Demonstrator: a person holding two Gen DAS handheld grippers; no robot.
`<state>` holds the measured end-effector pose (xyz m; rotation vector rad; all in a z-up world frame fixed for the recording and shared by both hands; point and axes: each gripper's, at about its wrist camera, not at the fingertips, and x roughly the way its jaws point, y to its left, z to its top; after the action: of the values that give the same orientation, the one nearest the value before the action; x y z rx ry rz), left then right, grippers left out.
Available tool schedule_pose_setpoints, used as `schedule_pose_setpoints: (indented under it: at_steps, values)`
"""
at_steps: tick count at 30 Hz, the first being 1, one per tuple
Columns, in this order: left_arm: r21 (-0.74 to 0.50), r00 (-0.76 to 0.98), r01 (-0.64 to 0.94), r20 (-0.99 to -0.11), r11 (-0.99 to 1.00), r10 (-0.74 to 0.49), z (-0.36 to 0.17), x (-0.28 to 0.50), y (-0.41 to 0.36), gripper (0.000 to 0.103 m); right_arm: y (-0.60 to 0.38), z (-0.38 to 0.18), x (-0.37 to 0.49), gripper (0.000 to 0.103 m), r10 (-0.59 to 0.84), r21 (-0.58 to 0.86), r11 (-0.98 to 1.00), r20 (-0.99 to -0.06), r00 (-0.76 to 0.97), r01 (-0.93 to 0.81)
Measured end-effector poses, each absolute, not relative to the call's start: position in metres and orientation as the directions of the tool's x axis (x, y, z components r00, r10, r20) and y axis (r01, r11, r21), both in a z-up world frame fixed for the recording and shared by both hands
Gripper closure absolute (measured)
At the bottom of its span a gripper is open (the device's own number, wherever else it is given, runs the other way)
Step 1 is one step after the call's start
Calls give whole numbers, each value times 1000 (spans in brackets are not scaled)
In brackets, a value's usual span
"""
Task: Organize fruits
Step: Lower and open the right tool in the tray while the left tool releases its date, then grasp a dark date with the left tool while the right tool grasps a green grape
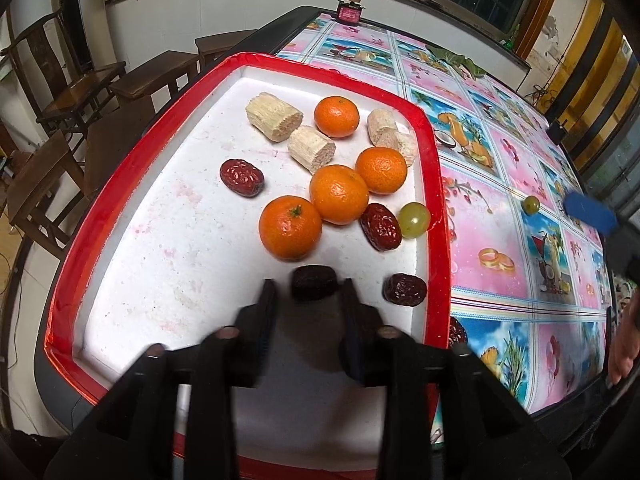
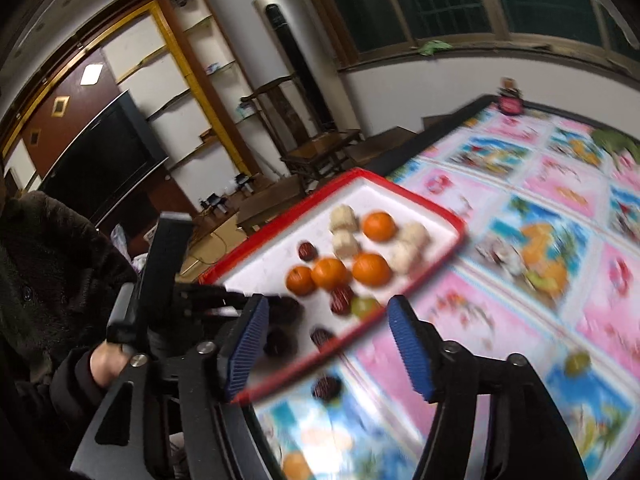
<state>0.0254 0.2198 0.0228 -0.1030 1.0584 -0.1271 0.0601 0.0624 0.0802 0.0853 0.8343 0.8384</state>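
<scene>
A white tray with a red rim [image 1: 434,168] [image 2: 400,190] holds several oranges [image 1: 290,227], several pale cane pieces [image 1: 274,116], several red dates [image 1: 242,178] and a green grape [image 1: 414,220]. My left gripper [image 1: 308,292] is open low over the tray's near part. A dark date [image 1: 313,282] lies on the tray just at its fingertips, and the pads do not press on it. My right gripper [image 2: 328,300] is open and empty above the tray's near right edge, its blue pad [image 1: 590,208] showing at the right. Off the tray lie a second grape [image 1: 531,204] [image 2: 577,362] and a date [image 1: 458,330] [image 2: 326,386].
A pink and blue picture-patterned cloth [image 1: 520,264] covers the table. A small pink jar [image 1: 349,10] stands at the far edge, with green leaves [image 1: 460,60] nearby. Wooden chairs and benches [image 1: 80,92] stand left of the table. A person's hand [image 2: 106,360] holds the left gripper.
</scene>
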Motion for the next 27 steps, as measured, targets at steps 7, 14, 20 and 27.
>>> schedule_pose_setpoints:
  at_steps: [7,14,20,27]
  values:
    - [-135,490,45,-860,990,-139,24,22,216,46,2,65,22,36,612,368,774,-642,462,-515]
    - [-107,516,53,-848,993,-119,37,14,206,46,-43,41,-11,35,508,312,854,-672,539,-416]
    - [-116,536,94,-831,989,-148,51,-1,186,46,-58,36,-9,35,496,331,866,-668,554,-376]
    - [-192,529,136,-816,972,-235,56,-42,160,46,-59,37,-10,35,508,338,859,-655,559,-384]
